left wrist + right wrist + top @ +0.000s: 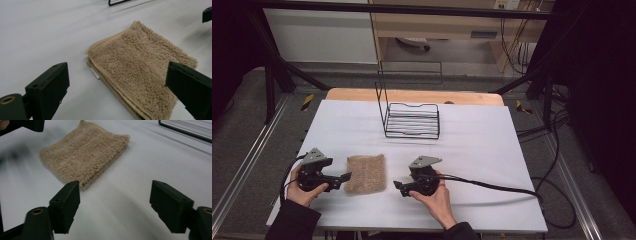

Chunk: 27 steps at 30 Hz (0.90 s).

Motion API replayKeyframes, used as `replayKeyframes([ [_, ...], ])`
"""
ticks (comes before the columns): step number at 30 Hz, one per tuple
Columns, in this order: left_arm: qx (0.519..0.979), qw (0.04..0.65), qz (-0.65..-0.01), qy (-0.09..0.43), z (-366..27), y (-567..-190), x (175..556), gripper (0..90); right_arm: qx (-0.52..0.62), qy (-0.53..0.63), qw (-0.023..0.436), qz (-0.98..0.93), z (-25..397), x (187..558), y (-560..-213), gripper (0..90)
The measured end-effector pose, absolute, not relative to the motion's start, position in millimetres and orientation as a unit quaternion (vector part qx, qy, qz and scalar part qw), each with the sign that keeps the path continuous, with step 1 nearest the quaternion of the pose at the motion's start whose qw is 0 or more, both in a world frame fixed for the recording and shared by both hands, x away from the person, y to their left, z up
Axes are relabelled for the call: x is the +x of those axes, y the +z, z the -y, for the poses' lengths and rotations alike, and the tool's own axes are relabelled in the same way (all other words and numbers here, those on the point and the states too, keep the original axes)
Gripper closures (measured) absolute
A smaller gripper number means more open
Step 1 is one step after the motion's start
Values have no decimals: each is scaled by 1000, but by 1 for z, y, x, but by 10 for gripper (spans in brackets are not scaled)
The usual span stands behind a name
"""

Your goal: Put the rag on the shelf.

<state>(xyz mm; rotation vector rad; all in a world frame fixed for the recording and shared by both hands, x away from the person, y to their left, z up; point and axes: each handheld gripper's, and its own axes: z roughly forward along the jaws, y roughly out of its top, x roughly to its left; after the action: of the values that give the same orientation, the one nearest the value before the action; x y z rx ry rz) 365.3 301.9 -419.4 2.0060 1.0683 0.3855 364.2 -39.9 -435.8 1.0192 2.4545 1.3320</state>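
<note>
Towel (366,173), folded, tan, flat on white table (492,150) near front edge, between left gripper (344,177) and right gripper (399,187). Both sets of jaws spread wide, holding nothing. Best grip probably at stacked fold edge, low approach, pinching all layers together. Wire rack (411,120) well apart toward back. Open room all round; front edge close to hands.

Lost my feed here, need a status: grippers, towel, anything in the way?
Left gripper open, at the towel's left edge. Right gripper open, just right of it, nothing held. Towel folded, flat on table. Wire rack far behind, path clear.
</note>
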Motion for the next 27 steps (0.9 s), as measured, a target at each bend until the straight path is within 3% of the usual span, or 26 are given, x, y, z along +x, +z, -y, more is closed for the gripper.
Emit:
replayKeyframes([
  [11, 799, 402, -421, 154, -300, -420, 365, 57, 317, 443, 66, -836, 0, 358, -446, 547],
  [27, 799, 401, -420, 155, -300, -419, 365, 57, 324, 434, 43, -839, -13, 359, -456, 862],
])
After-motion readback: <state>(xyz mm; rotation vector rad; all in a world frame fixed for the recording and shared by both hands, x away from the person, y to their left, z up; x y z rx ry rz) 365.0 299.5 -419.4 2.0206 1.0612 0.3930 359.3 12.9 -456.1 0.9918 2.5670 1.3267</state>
